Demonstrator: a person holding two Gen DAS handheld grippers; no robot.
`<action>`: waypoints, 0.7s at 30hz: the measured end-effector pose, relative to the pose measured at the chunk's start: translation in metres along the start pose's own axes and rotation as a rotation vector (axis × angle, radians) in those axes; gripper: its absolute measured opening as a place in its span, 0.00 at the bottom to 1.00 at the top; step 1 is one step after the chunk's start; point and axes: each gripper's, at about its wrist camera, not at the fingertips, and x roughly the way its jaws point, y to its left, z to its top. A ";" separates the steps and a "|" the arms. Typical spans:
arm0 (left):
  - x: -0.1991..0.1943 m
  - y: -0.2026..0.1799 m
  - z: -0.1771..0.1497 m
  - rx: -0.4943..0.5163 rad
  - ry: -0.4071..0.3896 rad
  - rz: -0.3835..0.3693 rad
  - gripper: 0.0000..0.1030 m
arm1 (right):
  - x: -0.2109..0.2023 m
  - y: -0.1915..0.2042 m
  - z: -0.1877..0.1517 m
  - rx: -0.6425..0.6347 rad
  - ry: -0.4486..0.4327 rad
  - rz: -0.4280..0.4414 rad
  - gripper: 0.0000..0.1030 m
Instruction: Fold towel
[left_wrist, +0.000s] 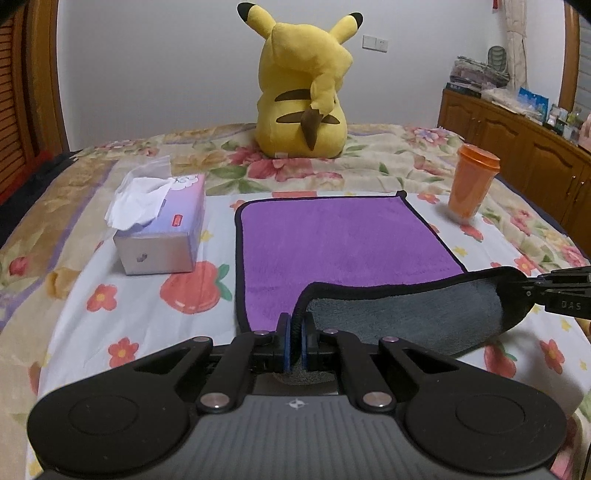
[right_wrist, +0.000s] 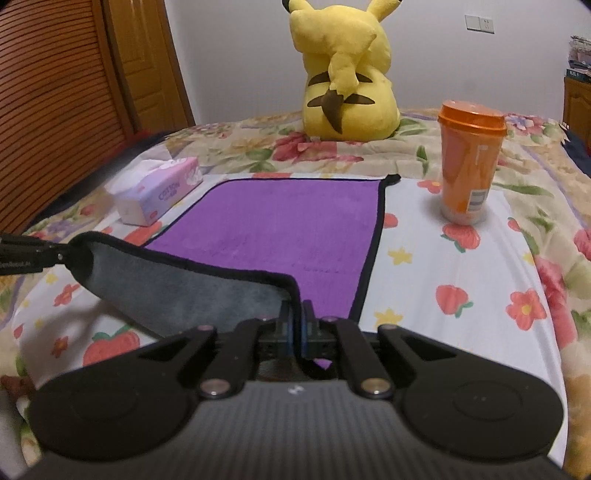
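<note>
**Towel's near edge lifted for the first fold**

Left wrist view: the left gripper (left_wrist: 294, 334) has its blue pads pressed narrow on the near left corner of the towel (left_wrist: 332, 236), black hem pinched between them. The near edge is raised off the bed, its grey underside showing, and runs across to the right gripper (left_wrist: 532, 291), which appears at the frame's edge gripping the other corner. The far half lies flat, purple side up. I judge the fold as just begun: next, both corners should travel forward together, level, and land on the far hem.

Right wrist view: the right gripper's fingers are likewise closed on the hem, though the contact itself is partly hidden behind the linkage. The left gripper's tip shows at the far left.

The bedsheet (right_wrist: 443, 258), white with strawberries and flowers, lies over a floral quilt. A tissue box (right_wrist: 155, 195) sits left of the towel, an orange cup (right_wrist: 467, 162) right, a yellow plush toy (right_wrist: 347, 74) behind. Wooden cabinets line the wall.
</note>
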 end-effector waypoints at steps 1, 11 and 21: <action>0.002 0.000 0.001 0.003 -0.001 0.002 0.08 | 0.000 0.000 0.001 -0.004 -0.002 -0.001 0.05; 0.008 0.000 0.015 0.004 -0.041 0.006 0.08 | 0.007 -0.004 0.008 -0.027 -0.013 0.001 0.04; 0.018 -0.001 0.026 0.015 -0.043 0.040 0.08 | 0.010 -0.004 0.021 -0.057 -0.035 -0.007 0.04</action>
